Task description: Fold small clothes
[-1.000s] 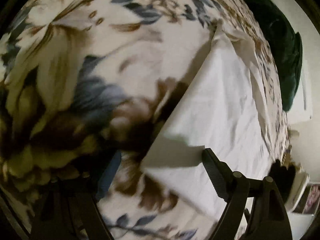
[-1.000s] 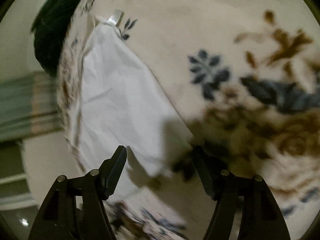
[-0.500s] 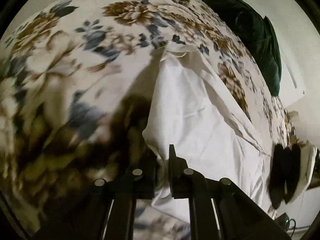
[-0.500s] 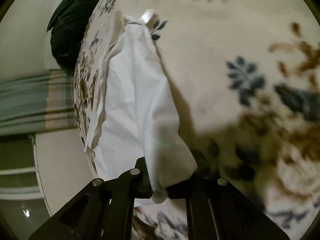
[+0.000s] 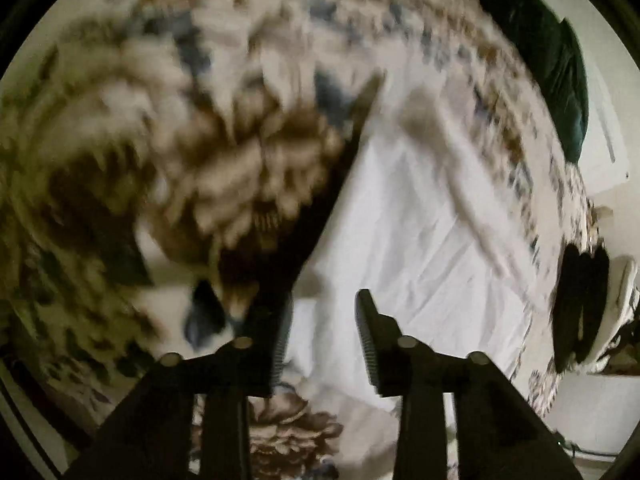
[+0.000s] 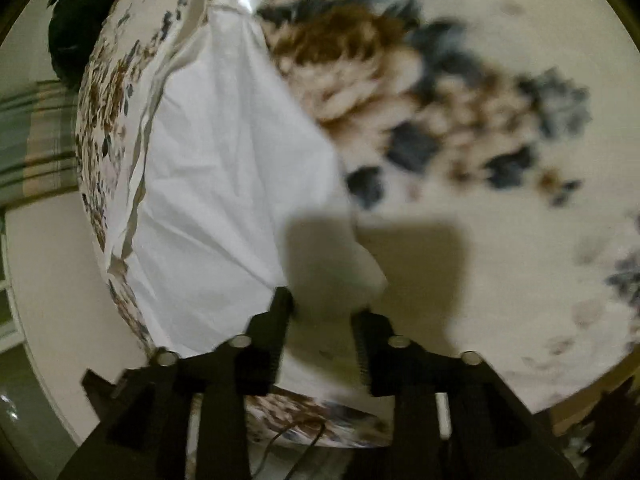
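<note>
— Two grippers, both with their jaws apart. The left gripper (image 5: 322, 320) sits at the bottom centre of its view, fingers spread with nothing pinched between them.

— And the cloth?

— The white garment (image 5: 420, 216) lies on the floral bedspread (image 5: 160, 152), filling the centre right of the left wrist view. Its near corner reaches down into the gap between the left fingers, but neither pad seems to press it; the frame is badly smeared, so I would not swear to contact.

— What about the other side?

— The right gripper (image 6: 322, 320) is released too, at the bottom centre of its frame. The white garment (image 6: 228, 168) spreads from the upper left down to the lower middle, creased, its lower corner lying in shadow just above the open fingertips.

— Anything else around?

— A dark green cushion (image 5: 552, 72) at the upper right of the left view, showing again at the upper left of the right view (image 6: 80, 12). Below it on the left edge, a striped fabric (image 6: 36, 136).
</note>
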A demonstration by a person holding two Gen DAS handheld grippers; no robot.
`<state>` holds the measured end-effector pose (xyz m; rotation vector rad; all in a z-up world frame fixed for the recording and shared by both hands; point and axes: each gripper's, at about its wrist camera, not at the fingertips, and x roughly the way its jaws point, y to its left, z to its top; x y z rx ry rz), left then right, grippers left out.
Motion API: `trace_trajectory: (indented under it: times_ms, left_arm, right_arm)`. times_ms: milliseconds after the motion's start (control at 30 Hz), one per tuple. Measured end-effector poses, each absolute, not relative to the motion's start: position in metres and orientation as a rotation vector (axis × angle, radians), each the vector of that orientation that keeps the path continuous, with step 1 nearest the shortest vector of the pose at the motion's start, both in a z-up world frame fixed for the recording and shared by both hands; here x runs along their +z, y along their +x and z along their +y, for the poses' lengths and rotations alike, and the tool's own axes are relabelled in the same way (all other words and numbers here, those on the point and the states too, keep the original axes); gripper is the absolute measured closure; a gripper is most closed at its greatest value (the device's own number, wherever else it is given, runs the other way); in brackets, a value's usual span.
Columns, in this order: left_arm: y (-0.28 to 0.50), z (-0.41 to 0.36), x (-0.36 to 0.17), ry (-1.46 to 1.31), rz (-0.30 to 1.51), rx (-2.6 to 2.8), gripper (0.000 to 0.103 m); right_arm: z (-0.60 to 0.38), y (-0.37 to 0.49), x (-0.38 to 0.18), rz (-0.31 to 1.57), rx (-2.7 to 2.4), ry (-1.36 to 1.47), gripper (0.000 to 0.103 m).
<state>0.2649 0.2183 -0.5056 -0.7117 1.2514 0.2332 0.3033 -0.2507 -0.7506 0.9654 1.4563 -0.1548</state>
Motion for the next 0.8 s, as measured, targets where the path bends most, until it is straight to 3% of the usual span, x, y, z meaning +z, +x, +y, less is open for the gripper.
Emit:
trace_trajectory:
  times_ms: [33, 67, 267, 400, 567, 800]
  left_arm:
    - [0.271, 0.22, -0.493, -0.716, 1.214, 0.234, 0.053]
    - [0.279, 0.22, -0.488, -0.737, 1.196, 0.214, 0.049]
    - [0.354, 0.193, -0.51, -0.78, 1.231, 0.085, 0.049]
    - [0.413, 0.165, -0.552, -0.742, 1.348, 0.048, 0.049]
    - [0.464, 0.156, -0.55, -0.71, 1.304, 0.001, 0.049]
    - [0.506, 0.175, -0.544, -0.705, 1.229, 0.009, 0.049]
  right_arm:
    - [-0.255, 0.3, -0.734, 1.421, -0.164, 0.932, 0.061]
    - [-0.257, 0.311, -0.724, 1.408, -0.168, 0.912, 0.061]
    - [-0.253, 0.398, -0.696, 1.289, -0.045, 0.983, 0.061]
    - [-0.239, 0.471, -0.717, 1.308, -0.022, 0.991, 0.061]
    - [-0.226, 0.541, -0.756, 1.382, -0.01, 1.008, 0.061]
    - [-0.241, 0.59, -0.733, 1.138, 0.018, 1.06, 0.061]
